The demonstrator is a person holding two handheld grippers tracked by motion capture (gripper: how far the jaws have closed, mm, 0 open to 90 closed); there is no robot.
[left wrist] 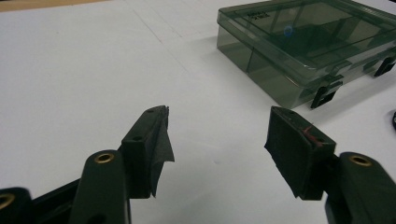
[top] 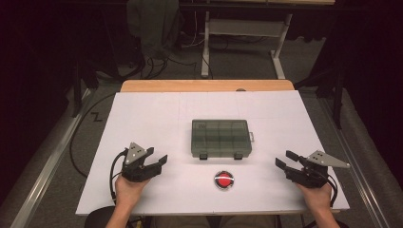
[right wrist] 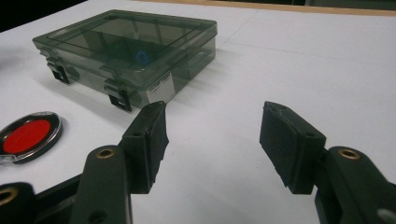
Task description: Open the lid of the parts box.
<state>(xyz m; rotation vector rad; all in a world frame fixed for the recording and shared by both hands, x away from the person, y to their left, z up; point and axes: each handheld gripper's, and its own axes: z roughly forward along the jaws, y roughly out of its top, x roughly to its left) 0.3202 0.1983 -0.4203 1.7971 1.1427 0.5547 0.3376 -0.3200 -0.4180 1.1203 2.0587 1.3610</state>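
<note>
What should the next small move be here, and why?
Probably bring both grippers in toward the closed compartment box. The left gripper and right gripper are open, empty and apart from it on either side, and its two front latches look shut.

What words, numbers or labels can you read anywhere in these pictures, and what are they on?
No text can be read.
White sticker on the box, at its near corner: print too small and blurred.
Embossed marking on the box lid: too blurred.
Red disc: no lettering visible.
</note>
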